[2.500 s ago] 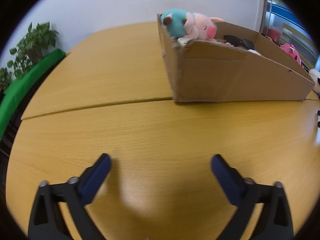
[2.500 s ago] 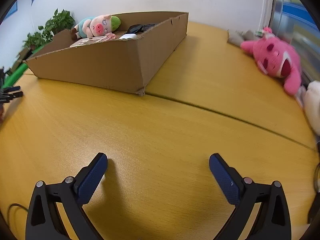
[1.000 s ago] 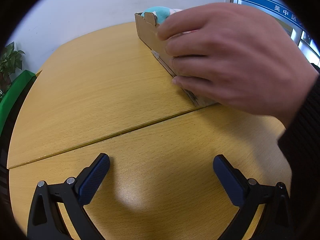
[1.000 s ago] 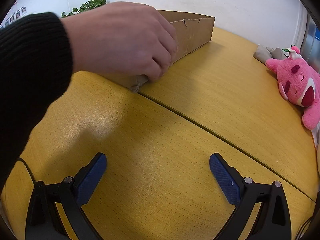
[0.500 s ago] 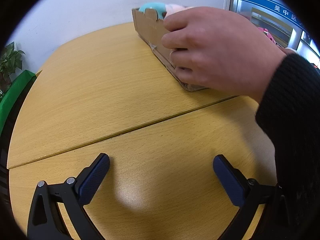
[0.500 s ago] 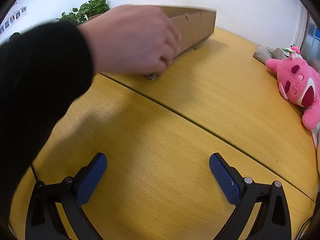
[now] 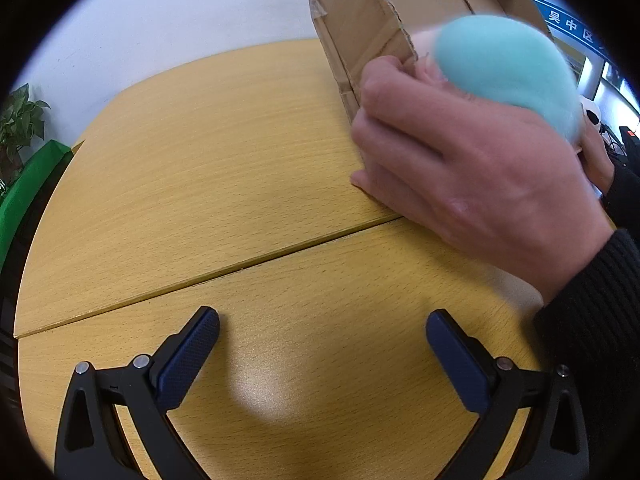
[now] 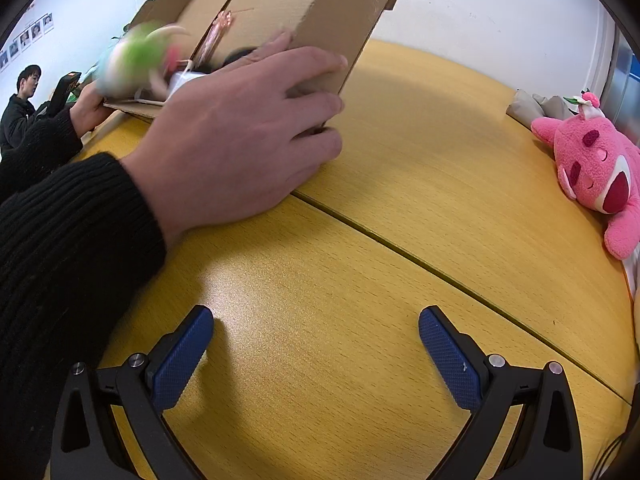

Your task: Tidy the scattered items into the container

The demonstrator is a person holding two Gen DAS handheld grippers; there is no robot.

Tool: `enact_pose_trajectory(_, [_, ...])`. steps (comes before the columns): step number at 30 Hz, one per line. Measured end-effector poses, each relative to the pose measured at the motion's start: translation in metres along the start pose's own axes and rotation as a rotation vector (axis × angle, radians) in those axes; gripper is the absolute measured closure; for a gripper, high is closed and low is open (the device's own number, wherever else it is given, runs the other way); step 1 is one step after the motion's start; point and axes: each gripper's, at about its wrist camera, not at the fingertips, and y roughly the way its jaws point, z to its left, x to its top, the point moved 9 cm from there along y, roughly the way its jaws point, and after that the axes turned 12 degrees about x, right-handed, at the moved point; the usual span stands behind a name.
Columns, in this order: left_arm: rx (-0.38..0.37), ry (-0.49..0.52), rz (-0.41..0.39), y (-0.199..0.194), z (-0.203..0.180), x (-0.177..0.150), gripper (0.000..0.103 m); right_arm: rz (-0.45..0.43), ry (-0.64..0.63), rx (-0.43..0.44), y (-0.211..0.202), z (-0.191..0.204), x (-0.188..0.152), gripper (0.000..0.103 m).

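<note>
Left wrist view: left tongs (image 7: pixel 322 346) are gaping wide, holding nothing, above the counter (image 7: pixel 192 152); right tongs (image 8: pixel 316 346) likewise. Upper right, bare hands (image 7: pixel 472 160) are tipping the cardboard box (image 7: pixel 360 12), blurred teal plush (image 7: pixel 504 68) spilling out.

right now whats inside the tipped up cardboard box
In the cardboard box, tilted up by a bare hand, a blurred teal and green plush is tumbling at the low edge, beside a pink flat item and something white. The hand covers whatever lies beneath it.
</note>
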Motion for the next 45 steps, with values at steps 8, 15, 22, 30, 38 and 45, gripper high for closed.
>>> enact_pose_trajectory(8, [0.000, 0.000, 0.000, 0.0005, 0.0006, 0.0003, 0.000, 0.000, 0.000, 0.001, -0.0005, 0.0006, 0.0004, 0.000])
enact_pose_trajectory(15, [-0.001, 0.001, -0.001, 0.0018, 0.0017, 0.0010, 0.000, 0.000, 0.000, 0.001, -0.0013, 0.0009, 0.0000, 0.000])
enact_pose_trajectory(22, [-0.028, 0.038, -0.008, 0.0011, -0.0005, 0.0009, 0.000, 0.000, 0.000, 0.001, -0.0017, 0.0017, -0.0005, 0.000])
enact_pose_trajectory(30, [-0.028, 0.037, -0.008, 0.0022, 0.0007, 0.0012, 0.000, -0.001, 0.000, 0.001, -0.0026, 0.0043, -0.0023, 0.000])
enact_pose_trajectory(38, [-0.029, 0.039, -0.008, 0.0019, 0.0003, 0.0012, 0.000, -0.001, -0.001, 0.001, -0.0030, 0.0048, -0.0024, 0.000])
enact_pose_trajectory(45, [-0.029, 0.039, -0.008, 0.0014, -0.0005, 0.0009, 0.000, -0.001, -0.001, 0.001, -0.0030, 0.0048, -0.0025, 0.000])
